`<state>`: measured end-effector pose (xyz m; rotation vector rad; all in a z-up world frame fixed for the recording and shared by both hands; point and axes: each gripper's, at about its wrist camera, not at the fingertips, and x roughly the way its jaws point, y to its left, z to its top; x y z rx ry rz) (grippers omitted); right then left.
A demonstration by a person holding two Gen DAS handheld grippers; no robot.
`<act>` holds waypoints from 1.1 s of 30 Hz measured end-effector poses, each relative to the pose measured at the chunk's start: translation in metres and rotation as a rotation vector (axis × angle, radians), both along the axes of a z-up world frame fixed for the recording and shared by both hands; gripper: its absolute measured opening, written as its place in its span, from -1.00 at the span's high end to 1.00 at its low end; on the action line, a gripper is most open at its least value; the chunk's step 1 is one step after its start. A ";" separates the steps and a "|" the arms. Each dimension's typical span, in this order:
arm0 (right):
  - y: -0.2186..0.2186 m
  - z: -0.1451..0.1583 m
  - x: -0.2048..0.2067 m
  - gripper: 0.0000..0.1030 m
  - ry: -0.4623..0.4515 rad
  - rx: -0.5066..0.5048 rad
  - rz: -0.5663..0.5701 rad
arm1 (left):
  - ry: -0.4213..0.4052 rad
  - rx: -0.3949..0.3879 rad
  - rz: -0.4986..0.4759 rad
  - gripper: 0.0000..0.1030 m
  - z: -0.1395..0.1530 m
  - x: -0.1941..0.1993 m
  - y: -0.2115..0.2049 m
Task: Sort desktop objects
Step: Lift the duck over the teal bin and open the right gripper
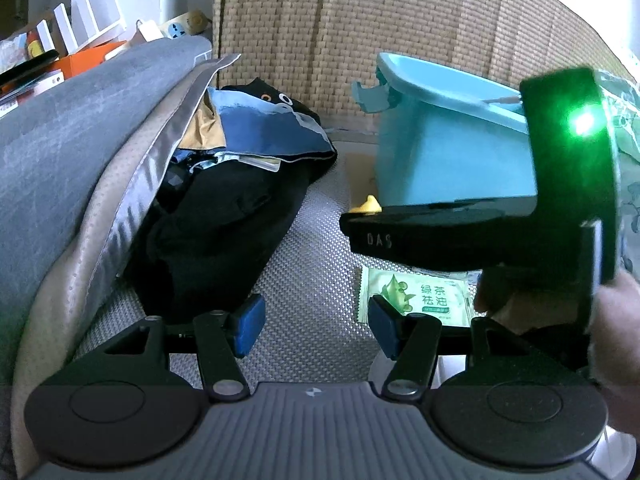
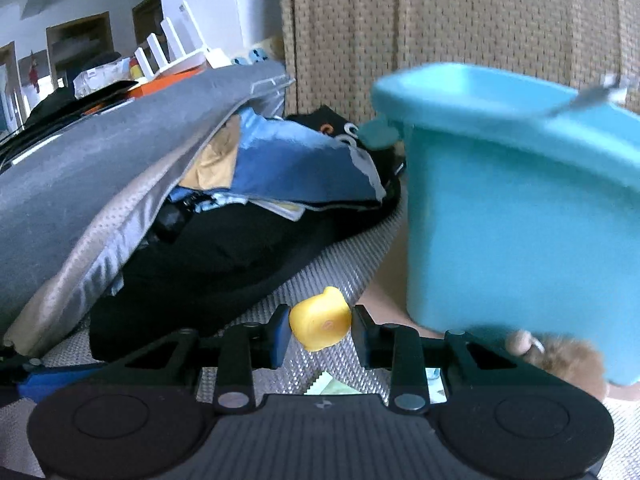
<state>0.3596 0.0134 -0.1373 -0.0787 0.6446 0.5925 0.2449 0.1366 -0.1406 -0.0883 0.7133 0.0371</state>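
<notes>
My right gripper (image 2: 320,330) is shut on a small yellow rubber duck (image 2: 320,323), held just above the woven mat, left of the teal plastic bin (image 2: 520,232). In the left wrist view the right gripper's black body (image 1: 460,236) crosses in front of the teal bin (image 1: 448,152), with the duck's yellow tip (image 1: 366,204) showing at its end. My left gripper (image 1: 316,322) is open and empty over the mat. A green wet-wipe packet (image 1: 424,296) lies just beyond its right finger.
A pile of dark and blue clothes (image 1: 240,184) lies under a grey cushion (image 1: 80,132) on the left. A woven rattan wall (image 1: 360,20) stands behind. A brown furry item (image 2: 568,360) sits by the bin's base. A metal spoon handle (image 2: 580,98) rests on the bin rim.
</notes>
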 end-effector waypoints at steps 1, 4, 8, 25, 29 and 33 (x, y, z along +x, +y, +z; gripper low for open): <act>-0.001 0.003 -0.001 0.30 -0.002 0.002 -0.002 | -0.002 0.000 -0.002 -0.18 0.000 0.000 -0.001; -0.004 0.014 -0.004 0.30 -0.009 0.001 -0.010 | -0.007 0.002 -0.009 -0.18 0.002 0.000 -0.002; -0.009 0.033 -0.009 0.31 -0.038 0.006 -0.011 | -0.009 0.003 -0.014 -0.18 0.003 0.000 -0.005; -0.056 0.103 -0.019 0.30 -0.159 0.080 -0.101 | -0.024 0.000 -0.041 -0.18 0.009 0.001 -0.018; -0.064 0.104 -0.018 0.30 -0.169 0.055 -0.122 | -0.027 -0.003 -0.051 -0.18 0.010 0.003 -0.023; -0.077 0.103 -0.016 0.30 -0.174 0.046 -0.149 | -0.028 -0.006 -0.061 -0.19 0.010 0.006 -0.028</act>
